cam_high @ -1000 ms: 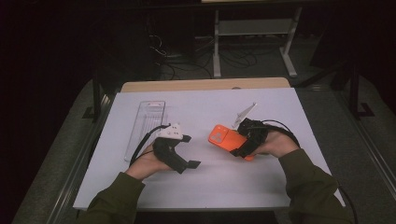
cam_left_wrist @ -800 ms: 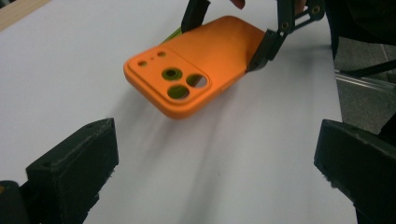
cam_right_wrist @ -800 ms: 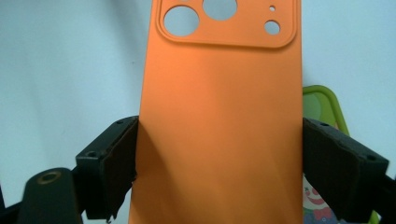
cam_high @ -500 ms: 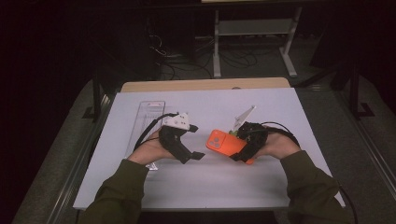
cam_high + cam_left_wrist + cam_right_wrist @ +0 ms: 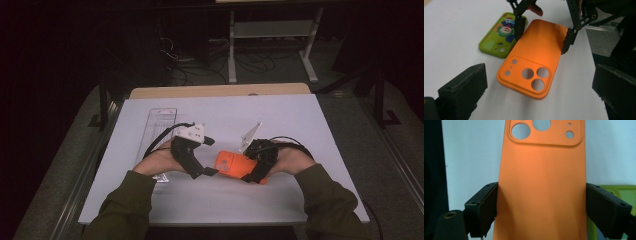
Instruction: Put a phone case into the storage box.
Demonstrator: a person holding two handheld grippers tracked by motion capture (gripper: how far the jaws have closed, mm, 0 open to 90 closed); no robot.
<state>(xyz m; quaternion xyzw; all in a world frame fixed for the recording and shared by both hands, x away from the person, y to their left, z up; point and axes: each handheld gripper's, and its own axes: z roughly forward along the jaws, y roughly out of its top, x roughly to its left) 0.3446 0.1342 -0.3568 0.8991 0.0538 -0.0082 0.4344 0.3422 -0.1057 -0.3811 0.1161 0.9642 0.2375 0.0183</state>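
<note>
Near the counter's [image 5: 150, 200] left edge lay a clear plastic tray [image 5: 159, 127]. Your left gripper [image 5: 210, 157] had its fingers spread wide, gripping nothing, pointed at the orange phone case [image 5: 231, 164] lying toward the counter's near edge. Your right gripper [image 5: 541, 210] had its fingers clenched on that case's two long sides. A green phone case [image 5: 499, 37] lay just beside it.

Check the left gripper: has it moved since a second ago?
Yes. In the high view the left gripper has shifted right, away from the clear tray, toward the orange phone case held by the right gripper.
</note>
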